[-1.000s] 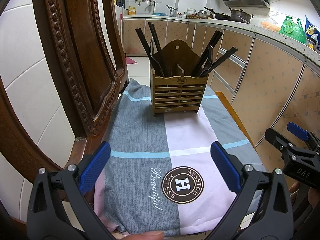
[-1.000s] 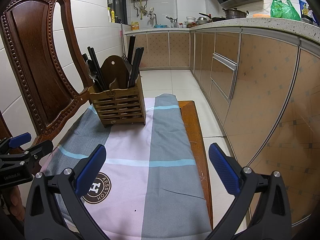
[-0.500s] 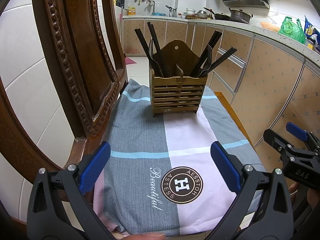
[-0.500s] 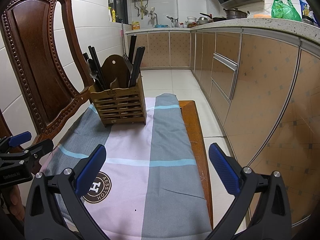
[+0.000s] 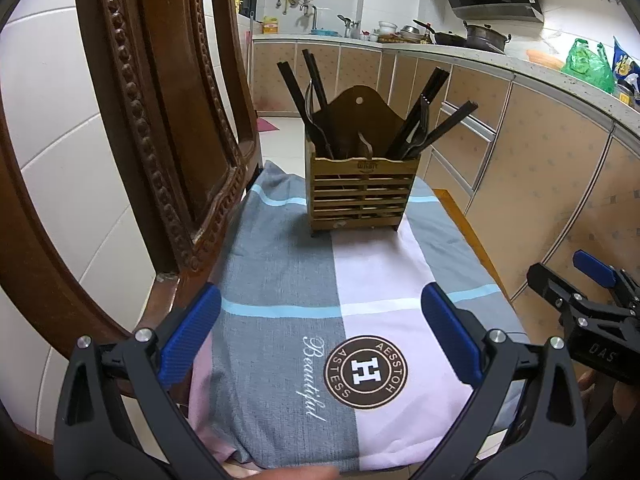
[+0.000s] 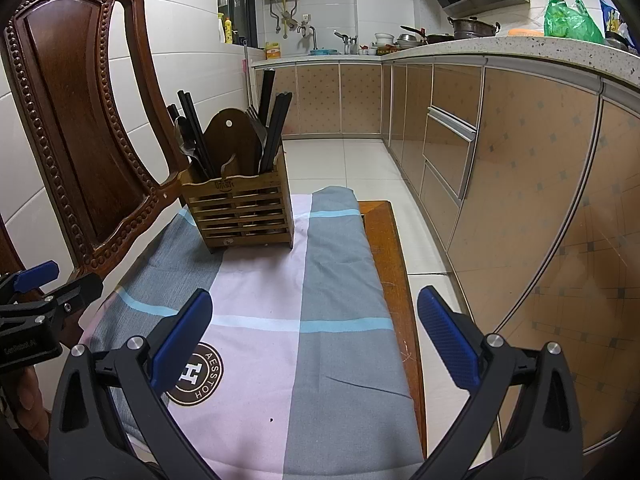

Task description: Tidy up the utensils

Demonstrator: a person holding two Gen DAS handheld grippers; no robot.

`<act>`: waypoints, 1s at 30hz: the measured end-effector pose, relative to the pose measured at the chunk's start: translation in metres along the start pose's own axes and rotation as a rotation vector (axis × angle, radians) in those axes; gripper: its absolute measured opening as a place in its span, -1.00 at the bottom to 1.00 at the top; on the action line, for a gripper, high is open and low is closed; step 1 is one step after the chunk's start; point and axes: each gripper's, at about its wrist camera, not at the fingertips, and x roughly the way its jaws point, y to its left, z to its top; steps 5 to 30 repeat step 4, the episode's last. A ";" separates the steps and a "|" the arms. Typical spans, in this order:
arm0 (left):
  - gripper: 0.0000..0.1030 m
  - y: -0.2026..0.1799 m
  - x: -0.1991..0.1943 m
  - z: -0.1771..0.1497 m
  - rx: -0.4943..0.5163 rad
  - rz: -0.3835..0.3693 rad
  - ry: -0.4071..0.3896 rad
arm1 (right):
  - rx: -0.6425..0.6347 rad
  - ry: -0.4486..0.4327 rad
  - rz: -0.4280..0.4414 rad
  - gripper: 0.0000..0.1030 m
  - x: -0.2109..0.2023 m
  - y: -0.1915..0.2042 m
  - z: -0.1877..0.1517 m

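Two grippers are held low over the near end of a cloth-covered seat, both spread wide with nothing between the blue pads: the left gripper (image 5: 320,336) and the right gripper (image 6: 314,334). The task's things are found at the far end of the checked cloth (image 5: 280,280): a slatted wooden holder (image 5: 362,196) is stood upright on it, just beside the carved chair back (image 5: 168,120). Black chopsticks (image 5: 296,96) are seen fanned out of the left compartment and more of them (image 5: 430,108) out of the right, with metal cutlery (image 6: 256,128) tucked in; which pieces sit in which slot cannot be fully told, and a spoon-like handle (image 5: 364,142) is hooked at the front rim. No loose utensil is seen on the cloth or on the bare wood edge (image 6: 384,240). The scene is judged to fit two stages: everything already gathered into the holder with the hands drawn back, or a mixed holder waiting to be sorted between its compartments. Which step is in hand is therefore not settled. If any reach were made, a long forward travel to the holder would be needed, with a narrow pinch on one thin, slippery stick among crowded neighbours, and the light holder could be tipped.
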 end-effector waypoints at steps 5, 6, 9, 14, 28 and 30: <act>0.92 0.000 0.001 0.000 0.006 -0.005 0.002 | -0.001 0.000 0.000 0.94 0.000 0.000 0.000; 0.92 0.000 0.001 0.000 0.006 -0.005 0.002 | -0.001 0.000 0.000 0.94 0.000 0.000 0.000; 0.92 0.000 0.001 0.000 0.006 -0.005 0.002 | -0.001 0.000 0.000 0.94 0.000 0.000 0.000; 0.92 0.000 0.001 0.000 0.006 -0.005 0.002 | -0.001 0.000 0.000 0.94 0.000 0.000 0.000; 0.92 0.000 0.001 0.000 0.006 -0.005 0.002 | -0.001 0.000 0.000 0.94 0.000 0.000 0.000; 0.92 0.000 0.001 0.000 0.006 -0.005 0.002 | -0.001 0.000 0.000 0.94 0.000 0.000 0.000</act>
